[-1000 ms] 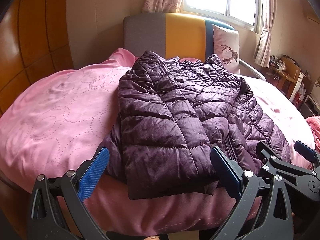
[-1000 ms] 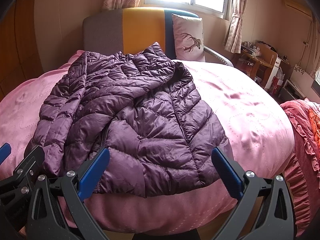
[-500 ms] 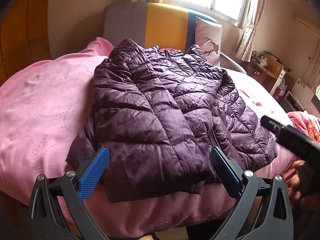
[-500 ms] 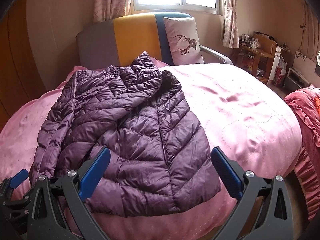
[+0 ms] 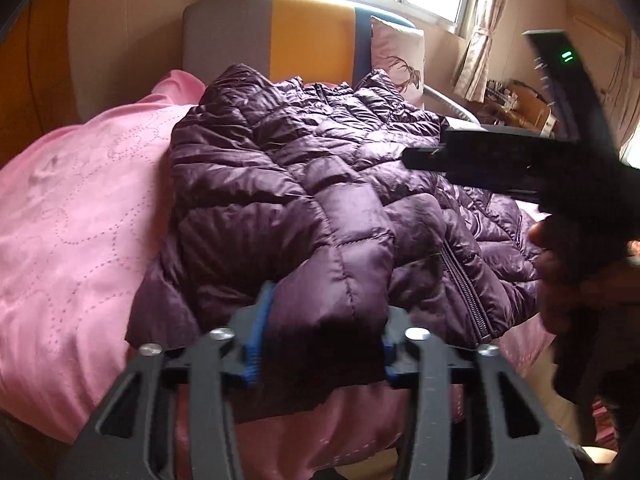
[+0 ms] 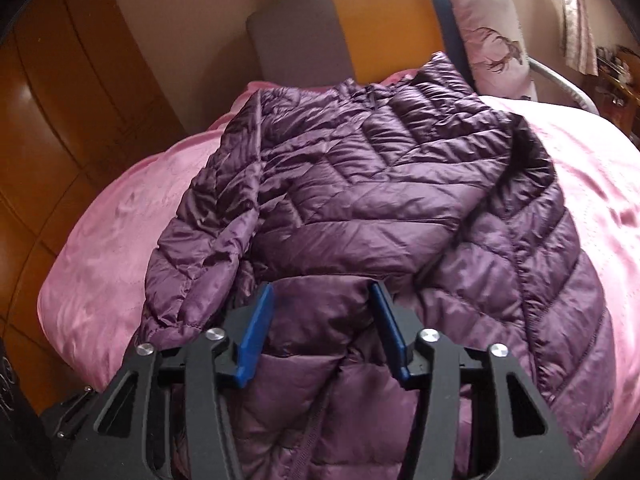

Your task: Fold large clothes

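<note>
So we've got the pink bed [image 5: 72, 216] with the purple puffer jacket [image 5: 304, 184] spread across it, hem at the bed's near edge. Our left gripper [image 5: 320, 336] has its jaws pinching a bunched bit of hem, and the right gripper [image 6: 324, 332] is clamped on the jacket's lower front too.

Jacket [image 6: 380, 200] hem cut off at btm edge; desk clutter [image 5: 508, 92] too blurry.
</note>
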A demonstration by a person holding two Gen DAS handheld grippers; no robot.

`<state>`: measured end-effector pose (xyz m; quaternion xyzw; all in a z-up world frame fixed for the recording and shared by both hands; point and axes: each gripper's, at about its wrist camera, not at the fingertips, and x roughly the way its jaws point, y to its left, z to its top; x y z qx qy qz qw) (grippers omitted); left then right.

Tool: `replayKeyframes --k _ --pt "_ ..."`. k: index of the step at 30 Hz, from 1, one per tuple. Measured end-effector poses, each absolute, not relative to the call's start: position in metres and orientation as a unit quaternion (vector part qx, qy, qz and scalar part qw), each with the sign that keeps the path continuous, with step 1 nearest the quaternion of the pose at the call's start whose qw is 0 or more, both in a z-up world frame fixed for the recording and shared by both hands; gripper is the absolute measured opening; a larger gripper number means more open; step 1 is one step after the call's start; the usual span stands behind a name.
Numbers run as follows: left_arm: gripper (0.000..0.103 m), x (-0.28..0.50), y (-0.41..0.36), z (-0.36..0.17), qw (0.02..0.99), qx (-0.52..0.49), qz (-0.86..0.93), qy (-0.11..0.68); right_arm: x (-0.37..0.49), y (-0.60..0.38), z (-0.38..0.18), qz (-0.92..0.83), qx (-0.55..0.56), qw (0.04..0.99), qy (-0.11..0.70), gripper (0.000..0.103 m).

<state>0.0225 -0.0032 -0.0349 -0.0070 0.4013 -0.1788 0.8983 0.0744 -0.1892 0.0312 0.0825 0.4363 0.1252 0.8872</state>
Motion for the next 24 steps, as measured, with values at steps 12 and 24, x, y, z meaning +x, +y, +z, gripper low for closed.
replayKeyframes --k 12,24 --pt "0.018 0.062 0.139 0.013 0.919 -0.164 -0.100 0.345 0.056 -0.277 0.087 -0.018 0.003 0.945 0.327 0.001" --pt "0.085 0.109 0.234 0.010 0.920 -0.169 0.142 0.324 0.109 -0.485 0.028 -0.288 0.072 0.862 0.411 0.000"
